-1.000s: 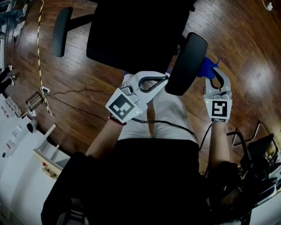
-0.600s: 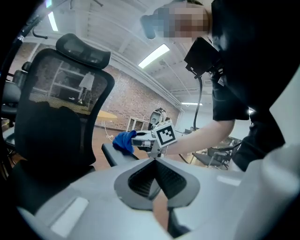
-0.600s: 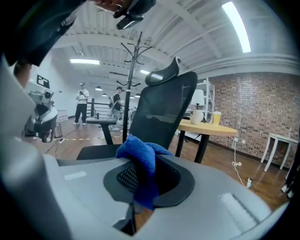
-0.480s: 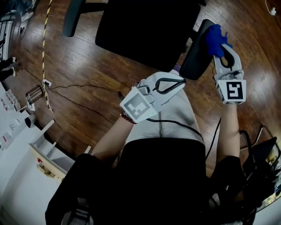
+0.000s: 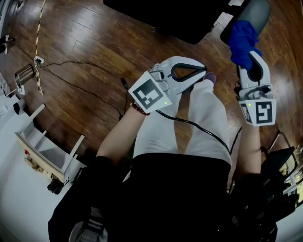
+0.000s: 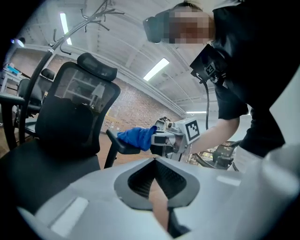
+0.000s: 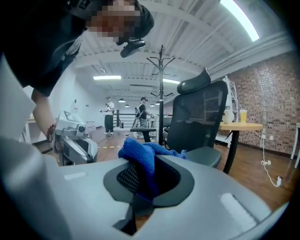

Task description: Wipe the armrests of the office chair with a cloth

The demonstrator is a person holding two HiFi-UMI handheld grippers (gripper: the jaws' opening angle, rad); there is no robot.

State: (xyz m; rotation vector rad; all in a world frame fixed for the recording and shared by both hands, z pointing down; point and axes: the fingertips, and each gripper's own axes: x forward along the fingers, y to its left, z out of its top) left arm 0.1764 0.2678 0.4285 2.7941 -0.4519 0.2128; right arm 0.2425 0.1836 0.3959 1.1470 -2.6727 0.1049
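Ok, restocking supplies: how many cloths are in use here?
1: the blue cloth, held in the right gripper's jaws against the chair armrest. The left gripper holds none; others may lie out of view.

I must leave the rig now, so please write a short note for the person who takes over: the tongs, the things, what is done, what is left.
Left tongs: shut, holding nothing.
Right tongs: shut on the blue cloth, which lies against one armrest of the office chair, on the person's right.
Done: cloth is in grip and on this armrest.
Left: finish wiping it, then do the other armrest, which the head view does not show.
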